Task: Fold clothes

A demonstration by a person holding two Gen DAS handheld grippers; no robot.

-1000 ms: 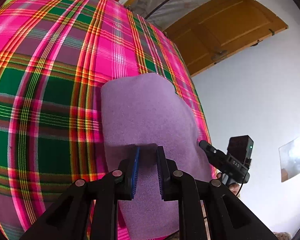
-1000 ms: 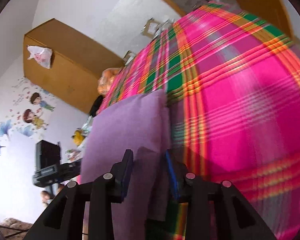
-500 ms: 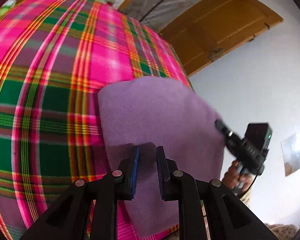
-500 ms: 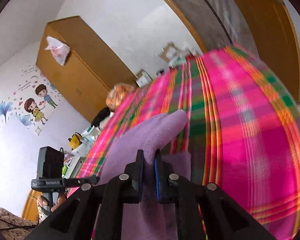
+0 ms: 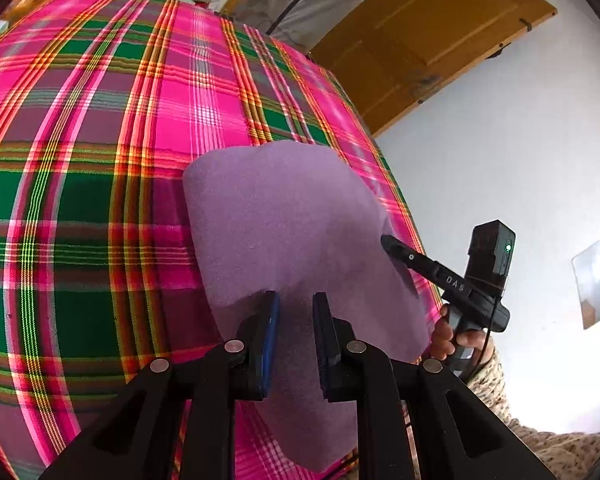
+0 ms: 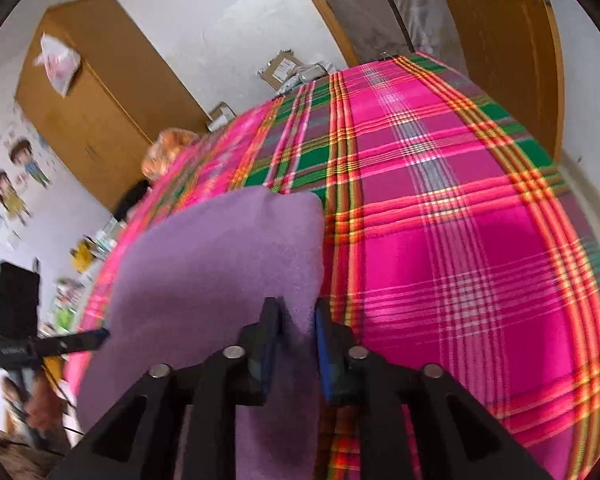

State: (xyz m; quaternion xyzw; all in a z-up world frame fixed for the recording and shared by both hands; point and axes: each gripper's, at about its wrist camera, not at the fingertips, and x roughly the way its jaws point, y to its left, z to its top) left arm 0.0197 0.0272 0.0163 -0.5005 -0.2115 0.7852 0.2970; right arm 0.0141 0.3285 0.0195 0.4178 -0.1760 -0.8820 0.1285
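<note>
A pink, green and orange plaid bedspread (image 5: 100, 160) covers the bed and fills most of both wrist views. Beyond it, at about 1 o'clock in the left view, stands an open wooden door (image 5: 420, 40); in the right view a wooden wardrobe (image 6: 88, 92) rises at 10 o'clock, with a plastic bag (image 6: 58, 64) on its top corner and cartoon stickers (image 6: 8, 172) on the wall at 9 o'clock. Cardboard parcels (image 6: 284, 68) lie past the far edge of the bed at 12 o'clock.

The folded purple fleece garment (image 5: 292, 232) lies flat on the bedspread near the bed's near edge, its far edge rounded. In the left view it spreads from the centre down to 6 o'clock; in the right view it sits left of centre.

The left tongs (image 5: 294, 320) hang just over the near part of the garment with their 2 blue-padded fingers spread, a gap of purple cloth showing between them and nothing pinched. The right tongs (image 6: 296, 332) are likewise parted, set over the garment's right edge, where a strip of fleece shows between the pads; the blur hides whether they touch it. From the left view, the right tongs' black body reaches in at 4 o'clock, tip at the garment's right edge, gripped by a hand (image 5: 454, 336) in a knitted sleeve (image 5: 540, 440).
</note>
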